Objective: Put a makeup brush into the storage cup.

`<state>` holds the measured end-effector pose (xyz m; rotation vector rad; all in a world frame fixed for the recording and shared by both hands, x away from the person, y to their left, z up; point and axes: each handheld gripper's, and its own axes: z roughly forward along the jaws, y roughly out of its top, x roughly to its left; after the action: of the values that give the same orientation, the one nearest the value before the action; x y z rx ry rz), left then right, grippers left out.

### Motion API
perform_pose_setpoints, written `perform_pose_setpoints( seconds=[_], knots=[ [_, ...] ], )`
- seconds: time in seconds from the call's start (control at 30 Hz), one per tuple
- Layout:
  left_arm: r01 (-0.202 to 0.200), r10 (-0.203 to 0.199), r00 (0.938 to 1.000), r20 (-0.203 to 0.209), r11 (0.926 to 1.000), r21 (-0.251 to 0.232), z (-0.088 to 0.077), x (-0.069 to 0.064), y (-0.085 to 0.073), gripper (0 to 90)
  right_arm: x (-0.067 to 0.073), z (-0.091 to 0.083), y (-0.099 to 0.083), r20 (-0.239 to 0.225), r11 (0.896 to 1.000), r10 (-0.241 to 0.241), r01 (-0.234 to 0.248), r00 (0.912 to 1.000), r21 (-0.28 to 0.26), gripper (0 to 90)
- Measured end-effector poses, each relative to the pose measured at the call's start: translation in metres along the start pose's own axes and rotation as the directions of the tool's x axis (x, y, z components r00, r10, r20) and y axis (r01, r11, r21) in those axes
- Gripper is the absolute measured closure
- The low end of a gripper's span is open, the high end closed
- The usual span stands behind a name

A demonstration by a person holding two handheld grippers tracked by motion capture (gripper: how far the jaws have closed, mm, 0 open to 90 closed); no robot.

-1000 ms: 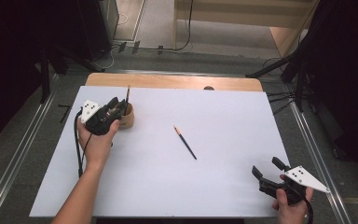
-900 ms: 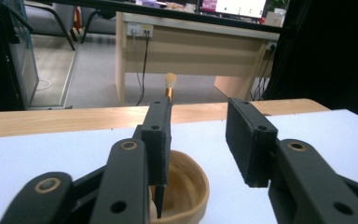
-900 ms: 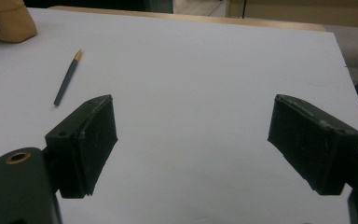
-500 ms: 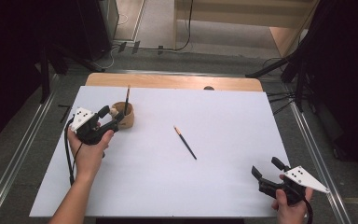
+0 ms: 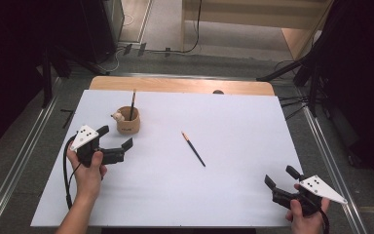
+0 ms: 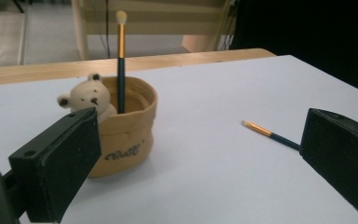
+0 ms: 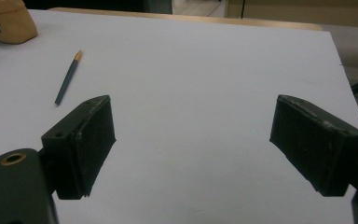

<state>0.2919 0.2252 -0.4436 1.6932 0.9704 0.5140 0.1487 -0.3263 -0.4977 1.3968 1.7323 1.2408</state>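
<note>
One tan, soft-sided cup (image 5: 128, 122) stands far left on the white table (image 5: 233, 195), with a bear figure, ceramic perhaps, at its rim and one pencil (image 5: 133, 103) upright inside. A second pencil (image 5: 194, 149) lies right of the cup. The left gripper (image 5: 116, 144), just beside the cup, has just been opening, empty. The right gripper (image 5: 281, 178), well apart from the cup, gapes empty.

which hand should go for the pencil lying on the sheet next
Probably the left. The left tongs stand open beside the bear pencil cup and already face the loose pencil, which shows between their jaws in the left gripper view. The right tongs, also open, sit at the near right corner, farther off.
</note>
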Motion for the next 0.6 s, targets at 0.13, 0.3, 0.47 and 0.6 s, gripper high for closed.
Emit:
perform_pose_setpoints(
  seconds=[0.13, 0.3, 0.47, 0.6],
  knots=[
    [-0.019, 0.019, 0.9998, -0.009, 0.9998, 0.001, -0.01, -0.005, -0.011, 0.0, -0.001, -0.001, 0.0, 0.001, 1.0, 0.003, -0.003, 1.0, -0.003, 14.4],
    [-0.023, 0.023, 0.9997, -0.011, 0.9997, -0.005, -0.02, -0.002, -0.021, 0.0, -0.002, -0.002, -0.001, 0.001, 1.0, 0.003, -0.003, 1.0, -0.003, 14.4],
    [-0.026, 0.027, 0.9993, -0.025, 0.9996, 0.004, -0.029, 0.001, -0.031, 0.0, -0.002, -0.003, -0.001, 0.001, 1.0, 0.004, -0.004, 1.0, -0.009, 14.4],
    [-0.036, 0.036, 0.9985, -0.041, 0.9993, 0.012, -0.037, 0.003, -0.036, 0.0, -0.002, -0.002, 0.0, 0.0, 1.0, 0.004, -0.004, 1.0, -0.01, 14.4]
  ],
)
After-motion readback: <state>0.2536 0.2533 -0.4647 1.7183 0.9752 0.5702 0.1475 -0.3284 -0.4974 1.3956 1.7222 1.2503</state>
